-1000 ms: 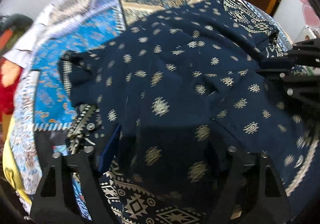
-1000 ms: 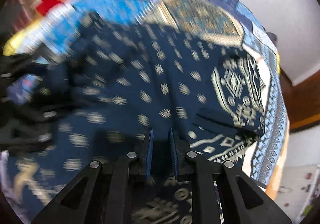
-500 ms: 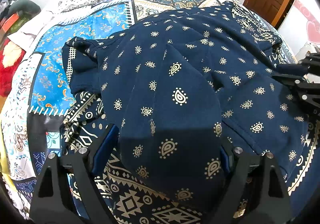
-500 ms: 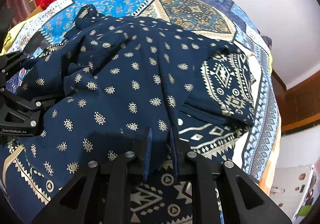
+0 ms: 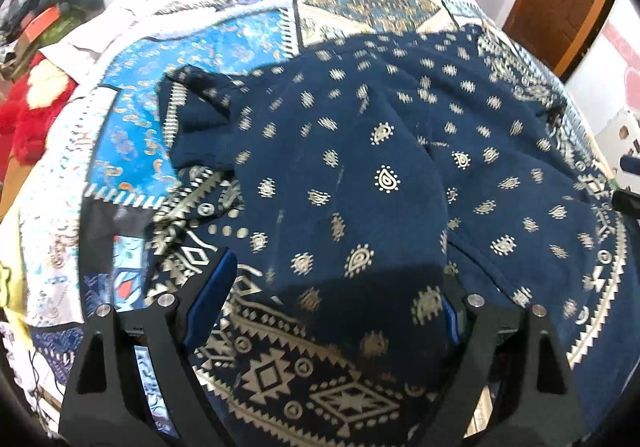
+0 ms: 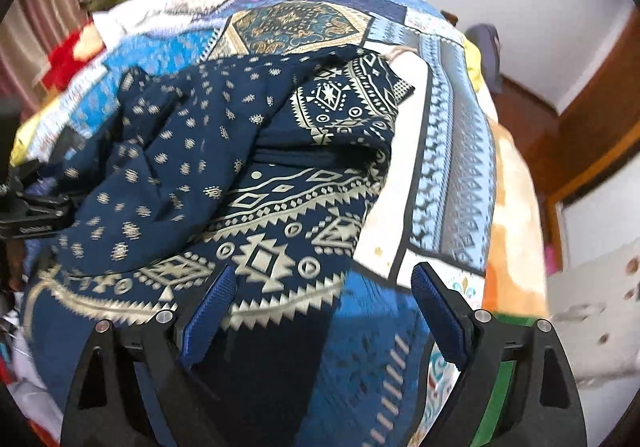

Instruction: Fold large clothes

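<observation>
Navy printed garment point(image 5: 360, 175) lies half-folded on the bed point(image 5: 132, 135); our left gripper point(image 5: 336, 303) gapes empty, right gripper point(image 6: 320, 307) has just been opening, more folds remain.

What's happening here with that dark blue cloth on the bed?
A person is folding a large navy printed garment on a bed covered with a blue patchwork quilt, using a two-finger gripper in each hand. The right gripper has just been opening its jaws and now stands wide with nothing pinched, over the garment's patterned border. The left gripper is open too, with a fold of the cloth lying loose between its fingers. The garment lies partly folded and rumpled.
</observation>
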